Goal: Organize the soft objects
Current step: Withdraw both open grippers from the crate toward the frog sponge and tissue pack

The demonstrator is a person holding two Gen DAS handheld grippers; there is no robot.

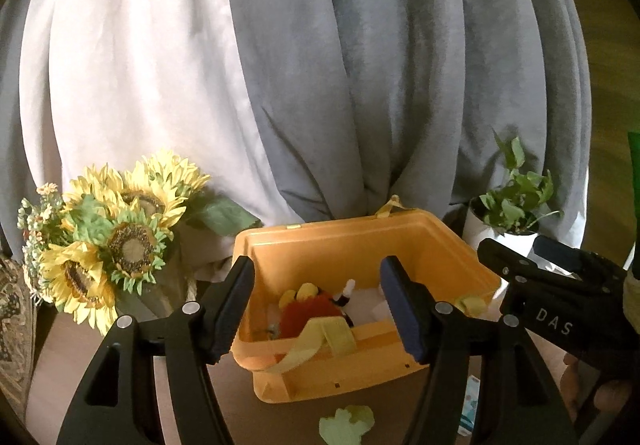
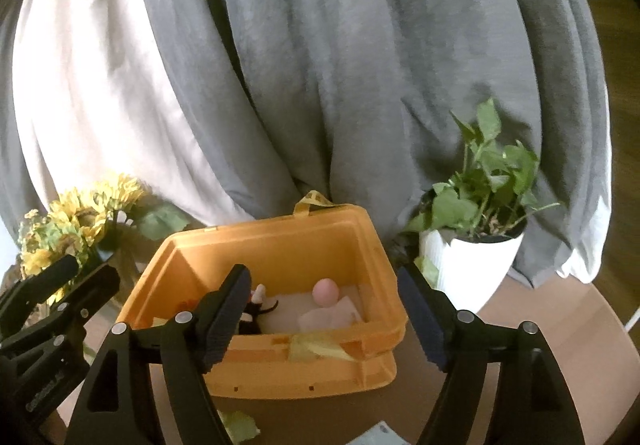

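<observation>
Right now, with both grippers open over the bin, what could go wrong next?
The left gripper and right gripper hang close together above the orange bin, so they might collide. A loose yellow strap over the bin's near rim could snag a finger. The green soft piece on the table may be missed.

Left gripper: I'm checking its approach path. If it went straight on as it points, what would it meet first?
Probably the open orange plastic bin: the empty, open left gripper frames the red plush toy inside. Depth is unclear.
</observation>
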